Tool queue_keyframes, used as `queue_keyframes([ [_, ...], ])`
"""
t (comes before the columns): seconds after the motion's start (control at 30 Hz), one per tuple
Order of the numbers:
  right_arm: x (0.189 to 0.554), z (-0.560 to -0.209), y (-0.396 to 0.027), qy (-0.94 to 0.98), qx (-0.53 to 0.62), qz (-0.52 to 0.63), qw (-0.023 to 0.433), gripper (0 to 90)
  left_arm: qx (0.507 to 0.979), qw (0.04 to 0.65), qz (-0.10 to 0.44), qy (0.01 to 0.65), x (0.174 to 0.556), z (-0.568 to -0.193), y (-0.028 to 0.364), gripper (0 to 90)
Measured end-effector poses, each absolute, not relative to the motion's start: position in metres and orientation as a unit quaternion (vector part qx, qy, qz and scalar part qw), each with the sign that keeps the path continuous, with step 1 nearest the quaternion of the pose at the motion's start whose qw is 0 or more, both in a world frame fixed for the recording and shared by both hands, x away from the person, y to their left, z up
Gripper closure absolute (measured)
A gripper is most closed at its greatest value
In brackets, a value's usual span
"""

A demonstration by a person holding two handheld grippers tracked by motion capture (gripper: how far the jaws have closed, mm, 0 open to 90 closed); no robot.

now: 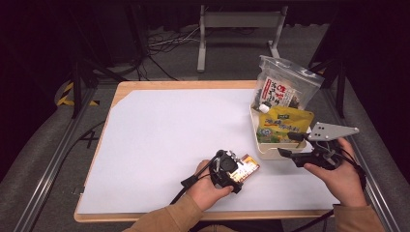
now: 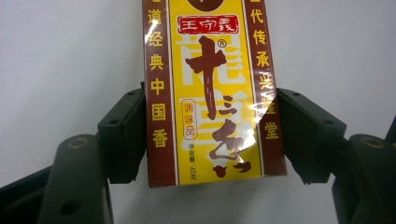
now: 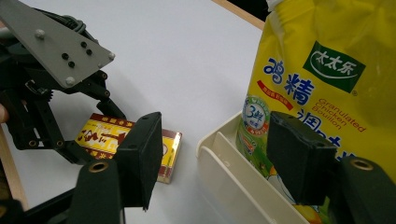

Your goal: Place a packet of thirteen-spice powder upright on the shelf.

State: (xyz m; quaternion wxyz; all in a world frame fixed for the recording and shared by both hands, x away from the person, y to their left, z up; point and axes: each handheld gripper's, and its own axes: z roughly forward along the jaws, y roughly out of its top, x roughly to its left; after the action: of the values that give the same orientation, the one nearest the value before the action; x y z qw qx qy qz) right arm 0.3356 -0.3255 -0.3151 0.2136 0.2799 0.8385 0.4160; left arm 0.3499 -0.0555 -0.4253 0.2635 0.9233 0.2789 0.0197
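The red-and-yellow seasoning box (image 2: 212, 93) is lying flat on the white table (image 1: 159, 135), low and centre in the high view, between the left gripper (image 2: 210, 140)'s two pads. They are meeting its long sides, gripping it. The left gripper view is showing its printed characters. The right gripper (image 3: 212, 154) is hanging open beside the cream bin (image 3: 233, 172) holding a yellow pouch (image 3: 327, 70).

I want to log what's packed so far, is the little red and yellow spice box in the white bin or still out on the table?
Out. The spice box lies flat on the white table cover, beside the bin, between the left gripper pads.
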Motion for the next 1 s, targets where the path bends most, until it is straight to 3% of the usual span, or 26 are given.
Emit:
queue_keyframes([
  [0.37, 0.335, -0.314, -0.325, 0.839, 0.287, 0.421, 0.191, 45.8, 0.914, 0.311, 0.038, 0.259, 0.345, -0.414, -0.045, 32.9],
  [0.73, 0.338, -0.300, -0.320, 0.834, 0.318, 0.429, 0.142, 47.5, 0.890, 0.378, 0.066, 0.248, 0.330, -0.391, -0.020, 32.8],
  [1.0, 0.339, -0.280, -0.308, 0.839, 0.317, 0.420, 0.138, 47.9, 0.863, 0.436, 0.104, 0.233, 0.325, -0.379, -0.008, 32.7],
])
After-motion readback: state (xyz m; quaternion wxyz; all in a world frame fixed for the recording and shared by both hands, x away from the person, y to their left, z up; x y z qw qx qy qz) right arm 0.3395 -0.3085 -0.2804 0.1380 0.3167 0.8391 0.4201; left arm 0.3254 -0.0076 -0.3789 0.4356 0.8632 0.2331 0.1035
